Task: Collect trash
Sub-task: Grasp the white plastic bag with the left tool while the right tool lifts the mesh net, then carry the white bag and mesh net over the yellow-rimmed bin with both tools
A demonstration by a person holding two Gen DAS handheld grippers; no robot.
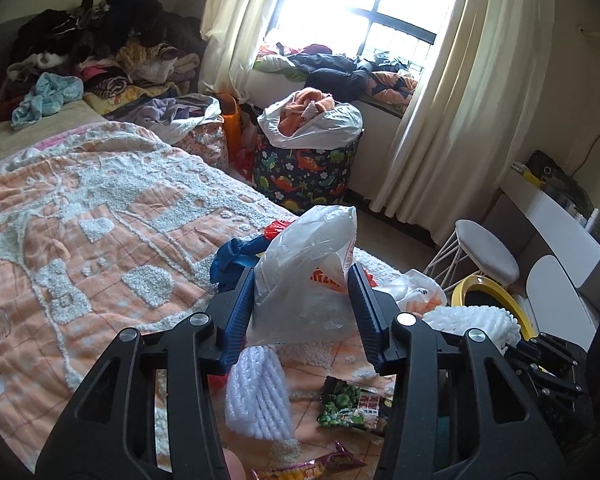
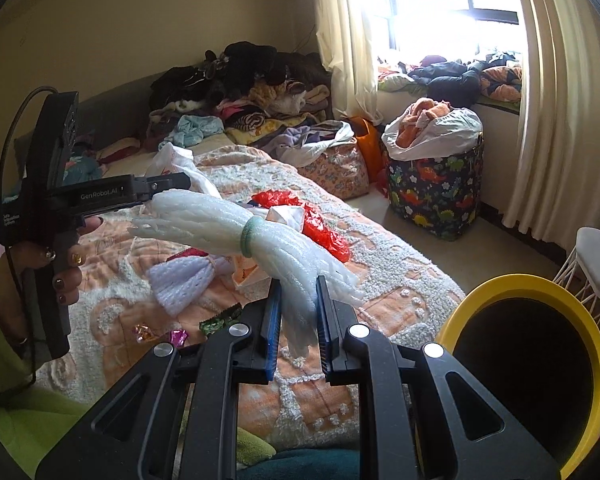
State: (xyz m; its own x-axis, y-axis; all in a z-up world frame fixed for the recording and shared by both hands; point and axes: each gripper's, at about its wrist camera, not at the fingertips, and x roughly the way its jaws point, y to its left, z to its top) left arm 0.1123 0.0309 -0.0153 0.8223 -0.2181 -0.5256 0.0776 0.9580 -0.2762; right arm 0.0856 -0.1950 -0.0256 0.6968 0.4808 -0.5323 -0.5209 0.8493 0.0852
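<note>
My left gripper (image 1: 302,276) is open, its blue pads on either side of a clear plastic bag (image 1: 312,260) that stands on the bed; contact is unclear. My right gripper (image 2: 297,292) is shut on a white foam net bundle (image 2: 235,228) tied with a green band, held above the bed. That bundle also shows at the right of the left wrist view (image 1: 472,320). A yellow-rimmed bin (image 2: 540,360) stands open just right of the right gripper. On the bed lie another foam net (image 1: 259,392), a green snack wrapper (image 1: 348,404), a red bag (image 2: 320,224) and candy wrappers (image 2: 177,336).
The bed has an orange and white blanket (image 1: 99,240). Clothes are piled at its far end (image 1: 99,48). A dinosaur-print hamper (image 1: 304,164) stands by the window. A white stool (image 1: 484,252) stands beside the bin. The left gripper body (image 2: 59,200) is at the left.
</note>
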